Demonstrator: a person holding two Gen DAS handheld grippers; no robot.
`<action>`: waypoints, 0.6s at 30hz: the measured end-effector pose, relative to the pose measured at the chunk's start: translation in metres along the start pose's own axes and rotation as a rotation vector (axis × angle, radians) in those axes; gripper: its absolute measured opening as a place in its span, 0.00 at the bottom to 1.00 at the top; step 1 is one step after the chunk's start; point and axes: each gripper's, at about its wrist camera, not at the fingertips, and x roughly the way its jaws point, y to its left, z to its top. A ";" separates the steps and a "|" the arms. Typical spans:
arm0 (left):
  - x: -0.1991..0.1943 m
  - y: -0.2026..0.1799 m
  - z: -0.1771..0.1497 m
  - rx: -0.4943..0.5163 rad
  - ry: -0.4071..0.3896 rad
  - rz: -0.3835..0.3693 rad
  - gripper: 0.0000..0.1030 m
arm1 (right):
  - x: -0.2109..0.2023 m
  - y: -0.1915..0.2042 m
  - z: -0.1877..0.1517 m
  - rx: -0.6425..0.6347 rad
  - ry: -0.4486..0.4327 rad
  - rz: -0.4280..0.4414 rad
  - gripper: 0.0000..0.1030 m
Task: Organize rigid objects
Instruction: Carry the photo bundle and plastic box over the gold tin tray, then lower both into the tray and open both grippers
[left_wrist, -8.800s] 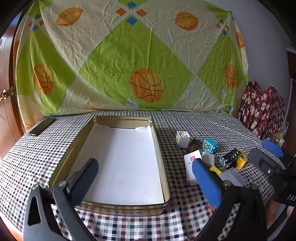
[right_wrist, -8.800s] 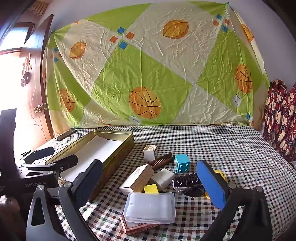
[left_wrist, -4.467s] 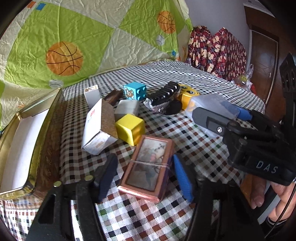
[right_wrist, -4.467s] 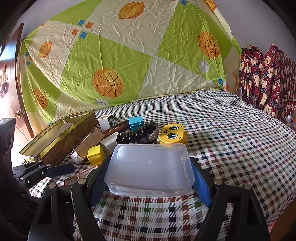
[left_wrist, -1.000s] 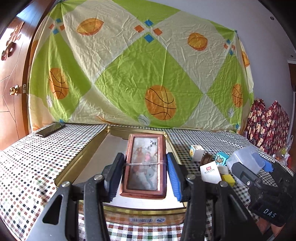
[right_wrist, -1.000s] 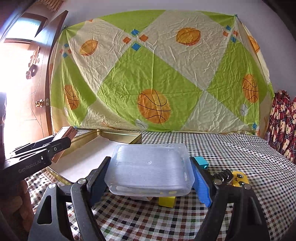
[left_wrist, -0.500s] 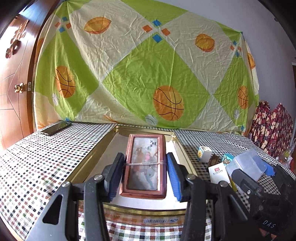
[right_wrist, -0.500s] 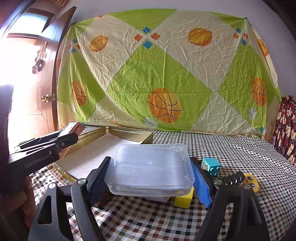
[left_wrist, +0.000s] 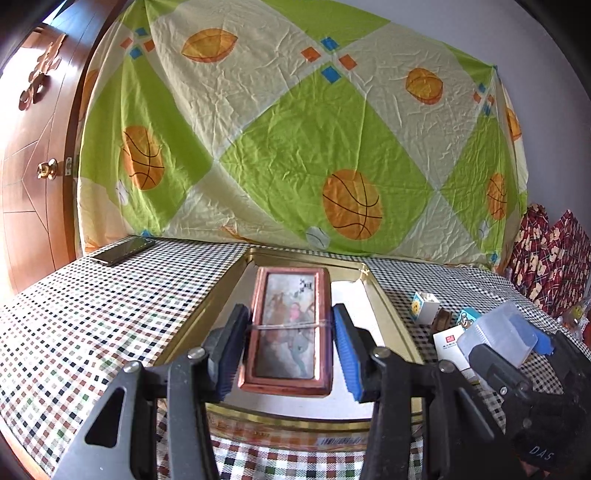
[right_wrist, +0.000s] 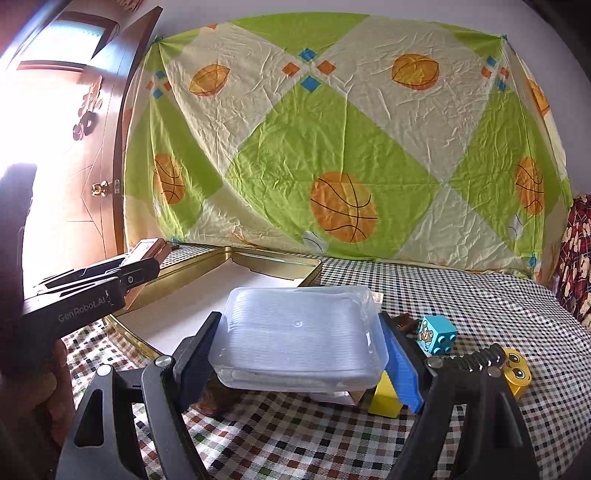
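Observation:
My left gripper (left_wrist: 290, 341) is shut on a flat copper-framed picture box (left_wrist: 290, 325) with a rubber band round it, held level above the near end of the gold tin tray (left_wrist: 388, 314). My right gripper (right_wrist: 299, 354) is shut on a clear plastic box (right_wrist: 299, 332), held above the checked cloth just right of the tray (right_wrist: 258, 258). The left gripper with its box also shows in the right wrist view (right_wrist: 110, 277), over the tray's left side. The right gripper and clear box show in the left wrist view (left_wrist: 498, 339).
Loose items lie right of the tray: a blue cube (right_wrist: 437, 334), a yellow block (right_wrist: 384, 400), a yellow smiley toy (right_wrist: 517, 369), a black comb (right_wrist: 476, 360), a small white cube (left_wrist: 424, 312). A phone (left_wrist: 122, 251) lies far left. A printed sheet hangs behind.
Both grippers have moved a little forward and left toward the tray, each still holding its box. The left one sits slightly further over the tray.

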 end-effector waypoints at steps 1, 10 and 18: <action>0.000 0.001 0.000 0.000 0.001 0.003 0.45 | 0.001 0.000 0.000 0.001 0.004 0.004 0.80; 0.011 0.017 0.006 -0.010 0.055 0.010 0.45 | 0.013 0.005 0.006 0.001 0.062 0.064 0.80; 0.031 0.022 0.022 0.026 0.131 -0.015 0.45 | 0.034 0.011 0.036 0.017 0.107 0.142 0.80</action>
